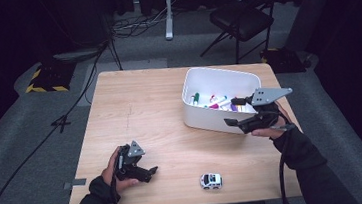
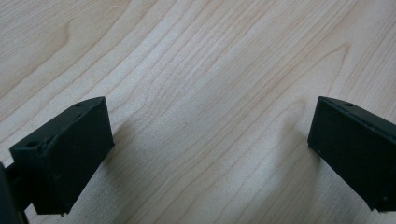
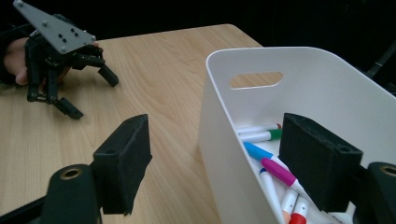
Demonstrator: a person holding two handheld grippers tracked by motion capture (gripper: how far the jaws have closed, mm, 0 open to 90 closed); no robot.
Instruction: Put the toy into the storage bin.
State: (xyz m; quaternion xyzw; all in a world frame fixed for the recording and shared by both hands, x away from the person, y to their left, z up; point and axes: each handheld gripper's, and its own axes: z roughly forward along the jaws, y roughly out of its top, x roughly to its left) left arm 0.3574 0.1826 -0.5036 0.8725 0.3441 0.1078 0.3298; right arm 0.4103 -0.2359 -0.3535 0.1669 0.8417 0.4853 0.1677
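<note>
A white bin point(image 1: 217, 81) stands at the table's right and holds several coloured markers point(image 1: 216, 102). My right gripper point(image 1: 231, 111) hovers at the bin's near right corner, open. In the right gripper view its jaws point(image 3: 219, 140) straddle the bin's wall point(image 3: 219, 107) without touching it: one jaw hangs outside over the wood, the other inside above the markers point(image 3: 275, 170). My left gripper point(image 1: 149, 173) rests low over the table near the front left, open; bare wood lies between its jaws point(image 2: 210, 140). It also appears far off as the left gripper point(image 3: 92, 93).
A small white toy car point(image 1: 210, 180) sits near the table's front edge, between the two hands. Behind the table point(image 1: 138, 101) are a black folding chair point(image 1: 244, 18), floor cables and a yellow-black striped block point(image 1: 46, 80).
</note>
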